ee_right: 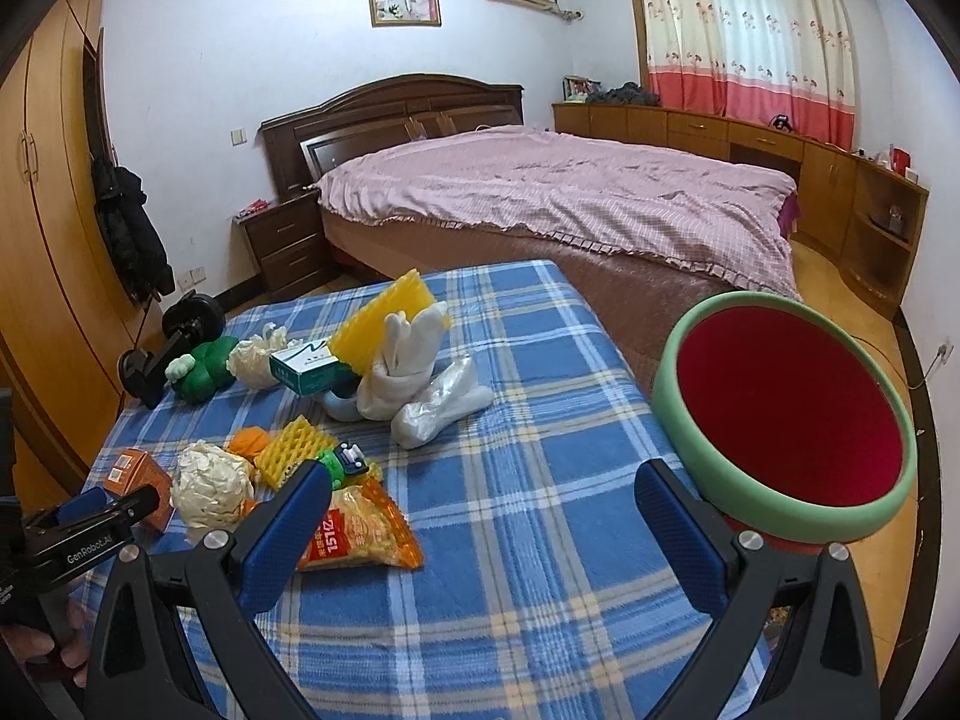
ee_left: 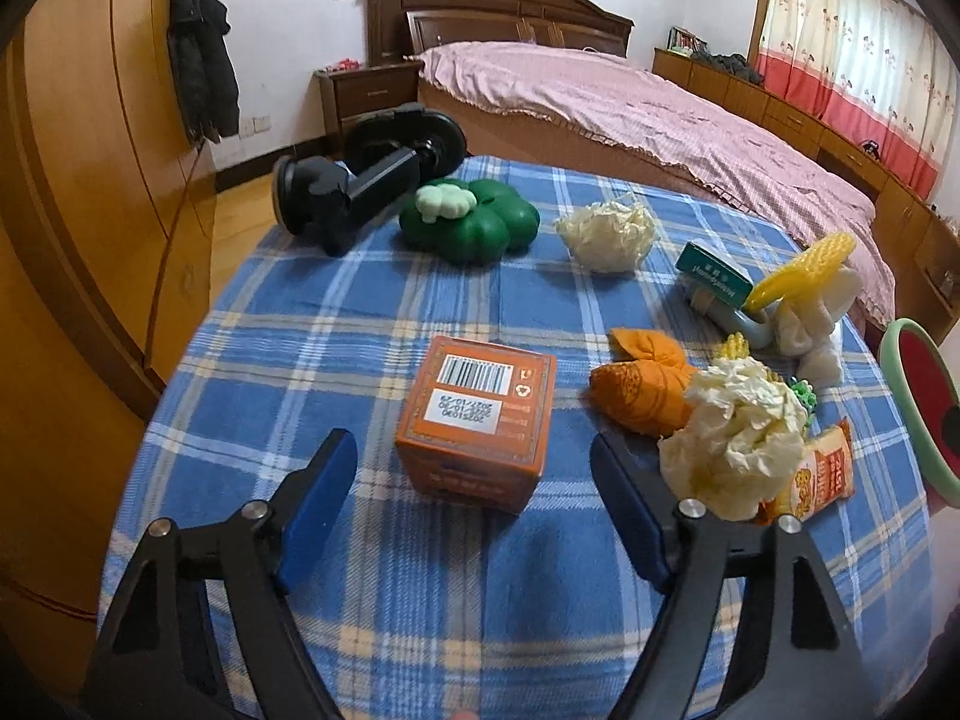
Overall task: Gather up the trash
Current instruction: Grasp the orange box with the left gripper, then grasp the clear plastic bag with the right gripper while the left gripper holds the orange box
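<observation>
My left gripper (ee_left: 474, 468) is open, its blue pads either side of an orange carton (ee_left: 480, 420) standing on the blue plaid table (ee_left: 360, 312). A crumpled cream paper ball (ee_left: 735, 438) and an orange snack packet (ee_left: 810, 474) lie just right of it. My right gripper (ee_right: 486, 504) is open and empty over the table, with the snack packet (ee_right: 360, 534) by its left finger. A green-rimmed red bin (ee_right: 786, 414) stands off the table's right edge. The left gripper shows at the left edge of the right wrist view (ee_right: 90, 522).
Further back lie a second paper ball (ee_left: 606, 234), a green clover toy (ee_left: 468, 222), a black suction mount (ee_left: 360, 180), a green-white box (ee_left: 714, 276), yellow foam netting (ee_left: 804, 264), an orange wrapper (ee_left: 642, 384) and white plastic bags (ee_right: 432, 402). A bed (ee_right: 570, 198) stands behind.
</observation>
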Tool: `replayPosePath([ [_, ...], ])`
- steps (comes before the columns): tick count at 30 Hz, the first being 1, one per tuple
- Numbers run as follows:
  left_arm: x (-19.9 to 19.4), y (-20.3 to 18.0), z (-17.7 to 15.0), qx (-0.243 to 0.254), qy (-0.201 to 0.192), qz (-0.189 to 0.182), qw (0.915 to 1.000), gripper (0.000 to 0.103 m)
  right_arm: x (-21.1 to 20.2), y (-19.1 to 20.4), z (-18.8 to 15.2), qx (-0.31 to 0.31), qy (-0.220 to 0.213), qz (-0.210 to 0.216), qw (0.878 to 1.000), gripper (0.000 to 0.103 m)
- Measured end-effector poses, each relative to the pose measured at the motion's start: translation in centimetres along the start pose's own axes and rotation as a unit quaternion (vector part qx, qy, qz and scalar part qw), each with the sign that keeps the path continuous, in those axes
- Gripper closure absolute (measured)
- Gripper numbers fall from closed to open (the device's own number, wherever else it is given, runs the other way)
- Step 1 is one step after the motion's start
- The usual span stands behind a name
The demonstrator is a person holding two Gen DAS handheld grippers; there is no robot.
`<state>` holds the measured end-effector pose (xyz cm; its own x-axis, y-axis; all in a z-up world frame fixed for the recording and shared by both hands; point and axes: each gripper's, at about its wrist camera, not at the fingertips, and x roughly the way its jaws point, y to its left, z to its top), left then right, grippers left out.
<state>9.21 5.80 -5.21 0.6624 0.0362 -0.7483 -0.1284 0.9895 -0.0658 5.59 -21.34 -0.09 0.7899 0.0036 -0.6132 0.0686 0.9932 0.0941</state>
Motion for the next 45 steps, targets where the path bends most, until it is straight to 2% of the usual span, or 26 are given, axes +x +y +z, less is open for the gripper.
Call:
replayPosePath([
  [7, 1.4, 0.2, 0.3, -0.009, 0.024, -0.031, 0.9992, 0.054, 1.3, 0.1, 0.4, 0.002, 0.012, 0.0, 1.0, 0.0],
  [17, 0.8, -0.4, 2.3, 0.0, -0.004, -0.063, 0.998, 0.055, 3.2, 0.5, 1.4, 0.005, 0.027, -0.01, 1.0, 0.0],
  [24, 1.8, -1.5, 4.7, 0.013, -0.018, -0.075, 0.9969, 0.055, 6.2, 1.4, 2.4, 0.0, 0.057, -0.001, 0.998, 0.001],
  [33, 4.1, -1.7, 6.3, -0.003, -0.009, -0.11, 0.9939, 0.055, 10.7, 2.9, 2.5, -0.011, 0.108, 0.022, 0.994, 0.032],
  [36, 4.7, -1.8, 6.6, -0.007, -0.005, -0.12, 0.9928, 0.055, 11.6, 2.9, 2.4, -0.003, 0.121, 0.029, 0.992, 0.045],
  [38, 5.1, -2.0, 6.6, -0.005, 0.001, -0.125, 0.9921, 0.055, 12.1, 2.9, 2.3, 0.003, 0.132, 0.037, 0.991, 0.06],
  [42, 5.4, -2.5, 6.5, 0.008, 0.009, -0.134, 0.9909, 0.055, 12.1, 2.8, 1.9, 0.004, 0.125, 0.037, 0.991, 0.068],
  [45, 5.2, -2.8, 6.4, 0.014, 0.0, -0.143, 0.9896, 0.055, 11.8, 2.7, 1.6, 0.003, 0.118, 0.034, 0.992, 0.072],
])
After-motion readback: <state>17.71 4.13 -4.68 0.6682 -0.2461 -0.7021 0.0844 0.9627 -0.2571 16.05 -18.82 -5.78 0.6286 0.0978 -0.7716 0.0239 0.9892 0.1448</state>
